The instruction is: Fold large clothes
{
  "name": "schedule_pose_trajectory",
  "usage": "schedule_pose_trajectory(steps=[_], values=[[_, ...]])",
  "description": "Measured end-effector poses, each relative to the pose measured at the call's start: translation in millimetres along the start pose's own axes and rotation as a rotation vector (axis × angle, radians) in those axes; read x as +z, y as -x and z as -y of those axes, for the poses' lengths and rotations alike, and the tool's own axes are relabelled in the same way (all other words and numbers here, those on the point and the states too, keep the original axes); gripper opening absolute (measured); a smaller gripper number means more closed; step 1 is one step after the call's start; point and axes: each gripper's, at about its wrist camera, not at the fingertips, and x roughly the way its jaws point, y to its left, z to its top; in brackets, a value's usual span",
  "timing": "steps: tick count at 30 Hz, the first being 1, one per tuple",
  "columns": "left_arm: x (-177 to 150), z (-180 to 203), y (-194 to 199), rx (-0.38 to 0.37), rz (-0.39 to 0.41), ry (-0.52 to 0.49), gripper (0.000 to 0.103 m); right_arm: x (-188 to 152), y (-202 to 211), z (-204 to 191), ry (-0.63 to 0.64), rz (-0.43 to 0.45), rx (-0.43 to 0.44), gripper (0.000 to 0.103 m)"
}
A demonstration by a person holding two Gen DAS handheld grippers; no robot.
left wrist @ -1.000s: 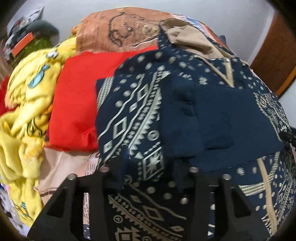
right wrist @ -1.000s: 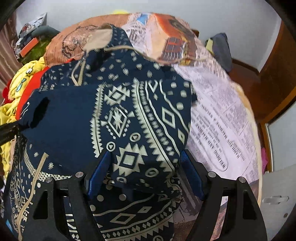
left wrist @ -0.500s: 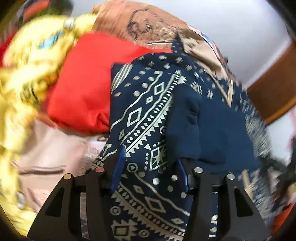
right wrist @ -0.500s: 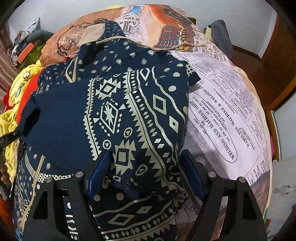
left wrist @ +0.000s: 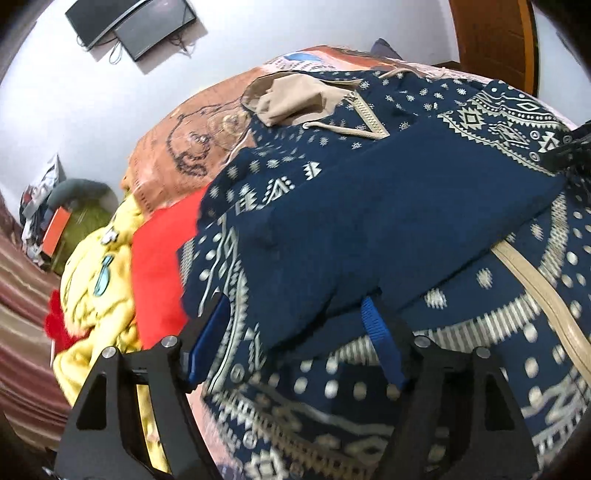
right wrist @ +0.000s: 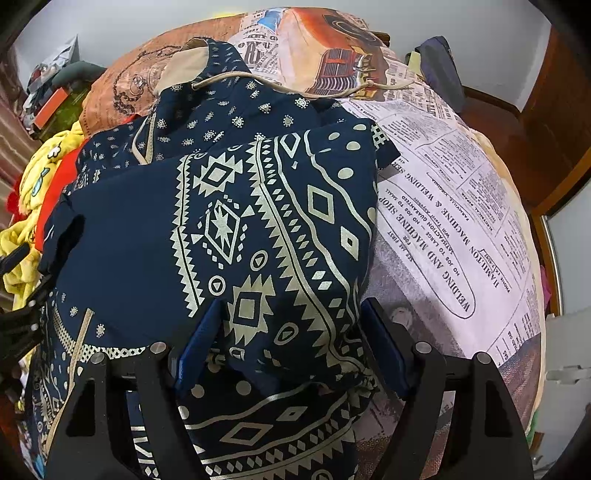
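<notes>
A large navy hoodie [right wrist: 258, 221] with cream tribal print, beige hood lining and drawstring lies on the bed; it also fills the left wrist view [left wrist: 388, 221]. A sleeve with a plain navy cuff is folded across its body. My right gripper [right wrist: 288, 347] stands open, its blue pads on either side of a fold of the sleeve. My left gripper [left wrist: 295, 339] is open too, its pads straddling the hoodie's edge and cuff. The right gripper shows at the right edge of the left wrist view [left wrist: 569, 151].
A newspaper-print bedsheet [right wrist: 461, 221] lies to the right. A red garment [left wrist: 159, 258] and a yellow printed garment [left wrist: 96, 280] are piled at the left. A wall-mounted TV [left wrist: 133, 26] and a wooden door [left wrist: 487, 33] are behind.
The left gripper has swung and tilted, now looking across the hoodie toward the wall. The right gripper has edged slightly forward over the sleeve. Both stay open.
</notes>
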Motion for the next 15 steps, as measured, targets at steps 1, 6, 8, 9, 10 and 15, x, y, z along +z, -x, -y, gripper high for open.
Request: schedule_pose_trajectory(steps=[1, 6, 8, 9, 10, 15], values=[[2.8, -0.1, -5.0, -0.012, -0.01, 0.012, 0.073, 0.0, 0.0, 0.2, -0.001, 0.0, 0.003, 0.075], [13.2, -39.1, -23.1, -0.255, -0.068, 0.221, 0.024, -0.8, 0.2, 3.4, -0.006, 0.002, 0.021, 0.075], [12.0, -54.0, -26.8, -0.264, -0.079, 0.287, 0.016, -0.9, -0.3, 4.4, -0.01, 0.002, 0.028, 0.075], [8.8, -68.1, -27.2, -0.292, -0.079, 0.35, 0.016, -0.8, -0.5, 4.6, -0.01, 0.002, 0.029, 0.075], [5.1, -78.9, -26.8, -0.305, -0.077, 0.398, 0.015, -1.2, -0.5, 5.4, -0.007, 0.003, 0.029, 0.075], [-22.3, -122.7, -25.6, -0.352, -0.077, 0.576, 0.015, -1.1, -1.8, 5.3, 0.001, 0.003, 0.029, 0.078]])
